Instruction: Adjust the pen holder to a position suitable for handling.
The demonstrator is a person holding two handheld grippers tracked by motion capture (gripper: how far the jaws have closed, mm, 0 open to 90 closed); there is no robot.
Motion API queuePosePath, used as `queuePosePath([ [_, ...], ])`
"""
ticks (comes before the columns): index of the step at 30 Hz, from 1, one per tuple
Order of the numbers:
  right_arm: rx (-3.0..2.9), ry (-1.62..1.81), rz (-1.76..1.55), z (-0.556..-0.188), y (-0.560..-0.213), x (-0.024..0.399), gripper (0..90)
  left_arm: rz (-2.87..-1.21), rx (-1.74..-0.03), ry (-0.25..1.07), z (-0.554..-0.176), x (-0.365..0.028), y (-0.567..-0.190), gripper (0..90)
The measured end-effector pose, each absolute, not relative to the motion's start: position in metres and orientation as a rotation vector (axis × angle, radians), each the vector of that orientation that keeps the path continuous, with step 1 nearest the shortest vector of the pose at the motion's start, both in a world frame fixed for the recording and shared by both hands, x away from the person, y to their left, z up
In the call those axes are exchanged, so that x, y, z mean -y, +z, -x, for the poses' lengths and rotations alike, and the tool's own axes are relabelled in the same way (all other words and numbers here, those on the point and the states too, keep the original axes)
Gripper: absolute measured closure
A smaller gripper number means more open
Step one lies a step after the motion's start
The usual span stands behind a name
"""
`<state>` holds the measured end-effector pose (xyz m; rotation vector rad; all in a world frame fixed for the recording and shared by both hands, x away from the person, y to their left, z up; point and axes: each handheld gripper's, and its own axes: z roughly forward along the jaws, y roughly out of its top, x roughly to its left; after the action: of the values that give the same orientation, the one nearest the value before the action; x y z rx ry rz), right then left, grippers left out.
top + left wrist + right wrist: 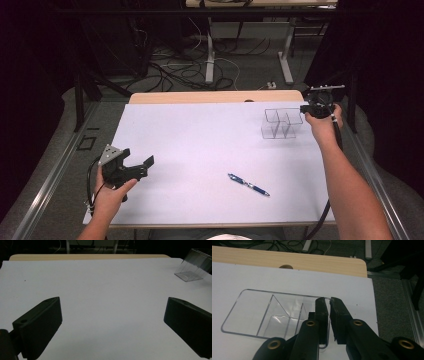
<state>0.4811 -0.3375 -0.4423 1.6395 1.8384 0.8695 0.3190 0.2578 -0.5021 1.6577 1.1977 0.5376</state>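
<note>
1. Clear plastic makes up the box [281,123], which has see-through walls and a few little rooms inside.
2. It sits on the white sheet [200,150], at the far right part of the table [215,96].
3. Seen from above, the right gripper [306,108] is at the right end of the box, held in a hand [325,125] that comes up along the right side.
4. In the right gripper view, its two black jaws stand almost pressed together, one on each side of the box's thin end wall [329,315].
5. One jaw is inside the box and the other is outside, so the right gripper [329,305] is pinching that wall.
6. The box [262,312] looks flat on the sheet from here, and its rooms look bare.
7. The left gripper [137,167] is at the near left part of the sheet, well apart from the box.
8. Its jaws are spread wide, and the left gripper view shows plain white sheet between them.
9. The left gripper [112,315] points across the sheet, with the box [193,267] far off at the top right of that view.
10. A blue pen [248,184] lies on the sheet near the front, between the two hands and touching neither gripper.
11. The wooden edge of the table peeks out past the far side of the sheet.
</note>
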Motion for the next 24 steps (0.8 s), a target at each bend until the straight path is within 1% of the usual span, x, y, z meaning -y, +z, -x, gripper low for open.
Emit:
queuePosePath([
  [10, -1.867, 0.834, -1.697, -0.488, -0.454, 0.343, 85.3, -1.659, -1.198, 0.541, -0.319, -0.258, -0.502, 1.7],
  [16, -1.875, 0.842, -1.713, -0.489, -0.456, 0.343, 81.2, -1.663, -1.200, 0.539, -0.319, -0.258, -0.502, 1.7],
  [17, -1.879, 0.828, -1.732, -0.490, -0.457, 0.344, 79.4, -1.663, -1.200, 0.538, -0.319, -0.258, -0.502, 1.7],
  [24, -1.891, 0.795, -1.782, -0.494, -0.465, 0.344, 76.9, -1.661, -1.201, 0.539, -0.319, -0.258, -0.503, 1.9],
])
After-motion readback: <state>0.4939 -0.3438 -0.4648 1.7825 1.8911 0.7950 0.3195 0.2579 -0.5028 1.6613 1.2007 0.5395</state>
